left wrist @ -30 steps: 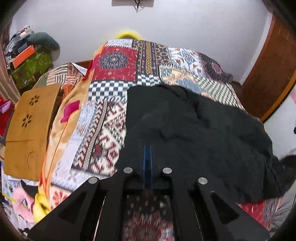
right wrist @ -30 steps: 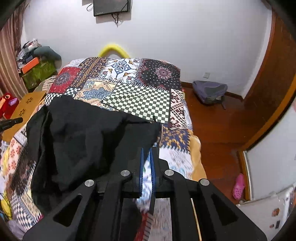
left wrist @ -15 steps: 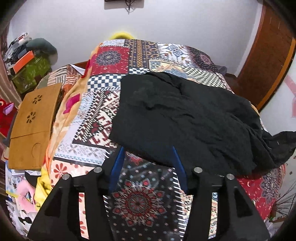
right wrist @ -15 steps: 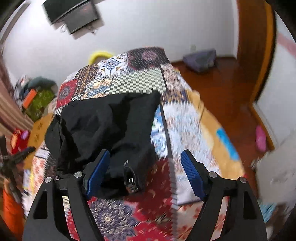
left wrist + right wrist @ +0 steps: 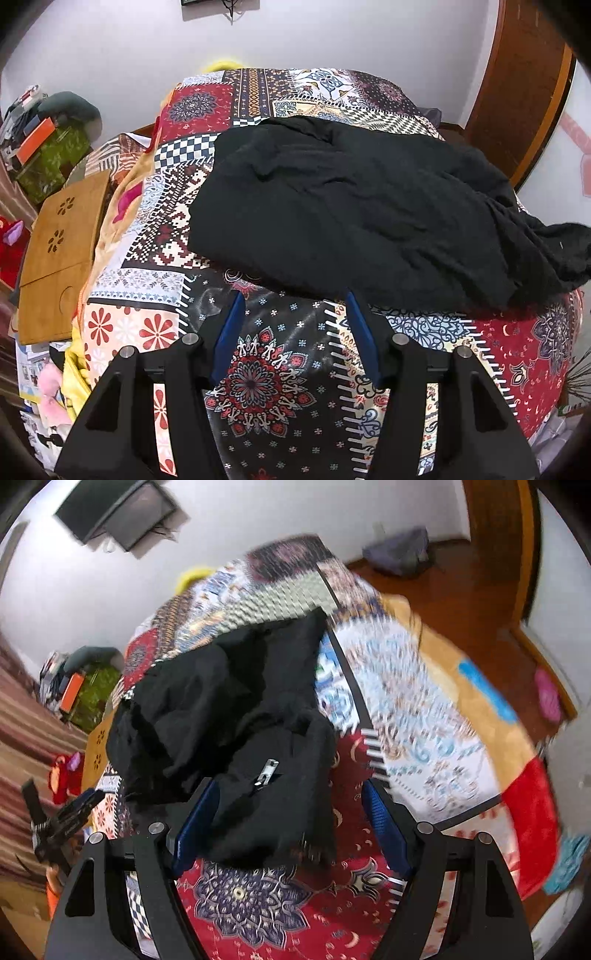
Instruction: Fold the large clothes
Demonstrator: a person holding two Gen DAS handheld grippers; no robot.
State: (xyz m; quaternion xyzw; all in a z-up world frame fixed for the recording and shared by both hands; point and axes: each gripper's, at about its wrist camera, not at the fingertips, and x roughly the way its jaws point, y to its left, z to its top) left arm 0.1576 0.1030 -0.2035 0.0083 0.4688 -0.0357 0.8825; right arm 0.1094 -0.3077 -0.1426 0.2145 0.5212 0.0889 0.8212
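A large black garment (image 5: 354, 206) lies rumpled across the patchwork bedspread (image 5: 266, 373). My left gripper (image 5: 295, 302) is open and empty, just short of the garment's near edge. In the right wrist view the same garment (image 5: 229, 709) is bunched, with a metal zipper pull (image 5: 269, 770) showing on its near fold. My right gripper (image 5: 288, 794) is open and empty, with the garment's near fold between its blue fingers (image 5: 195, 819). The left gripper also shows at the left edge of the right wrist view (image 5: 70, 812).
A wooden lap table (image 5: 59, 254) lies at the bed's left side. Cluttered boxes (image 5: 44, 147) stand in the far left corner. A wooden door (image 5: 524, 81) is at the right. A grey bag (image 5: 399, 554) and a pink slipper (image 5: 548, 694) lie on the wooden floor.
Both grippers have opened and let go of the black garment, which now lies on the bed. Both have drawn back from it; the right view has swung and tilted.
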